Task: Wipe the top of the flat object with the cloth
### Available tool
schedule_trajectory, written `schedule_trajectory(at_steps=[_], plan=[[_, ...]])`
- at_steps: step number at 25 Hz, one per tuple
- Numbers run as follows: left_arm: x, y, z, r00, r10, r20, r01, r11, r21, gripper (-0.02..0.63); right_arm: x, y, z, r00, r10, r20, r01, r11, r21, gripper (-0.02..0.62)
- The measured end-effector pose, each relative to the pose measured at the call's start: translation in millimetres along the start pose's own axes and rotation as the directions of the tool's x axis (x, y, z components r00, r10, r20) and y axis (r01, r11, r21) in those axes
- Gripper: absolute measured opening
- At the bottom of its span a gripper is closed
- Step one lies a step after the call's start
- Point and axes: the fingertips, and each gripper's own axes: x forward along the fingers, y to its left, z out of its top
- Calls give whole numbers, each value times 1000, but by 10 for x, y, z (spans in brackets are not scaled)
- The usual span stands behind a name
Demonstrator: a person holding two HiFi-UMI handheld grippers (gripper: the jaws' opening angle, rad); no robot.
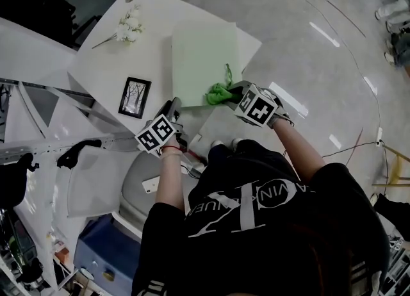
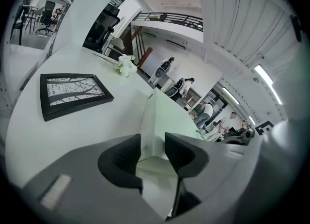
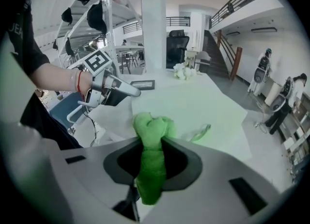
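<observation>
right gripper (image 3: pixel 152 144) | pinching green cloth (image 3: pixel 151 121) (bunched) | over pale-green board (image 1: pixel 204 51)

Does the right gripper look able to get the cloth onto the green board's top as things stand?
Probably yes: the right gripper is shut on the cloth at the green board's near corner, with bare top ahead.

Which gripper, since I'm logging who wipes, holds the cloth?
The right gripper: its jaws are shut on the green cloth. The left gripper has its jaws apart, with no cloth between them.
</observation>
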Motion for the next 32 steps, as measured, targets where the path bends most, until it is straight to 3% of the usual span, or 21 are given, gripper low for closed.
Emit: schedule_trajectory(at_steps=[15, 26, 29, 32], plan=[[-5, 10, -2, 1000, 11, 2, -11, 1000, 1, 170, -291, -127, -320, 998, -58, 34, 52, 985, 165, 81], [-16, 3, 4, 1000, -16, -18, 15, 998, -54, 178, -486, -275, -643, 990, -127, 58, 99, 931, 352, 81], [-93, 40, 29, 999, -4, -33, 3, 1000, -16, 176, -591, -366, -736, 986, -155, 62, 119, 914, 389, 81], [-203, 41, 142, 1000, 7, 16, -7, 999, 49, 140, -710, -492, -774, 975, -192, 109, 122, 880, 460, 81]])
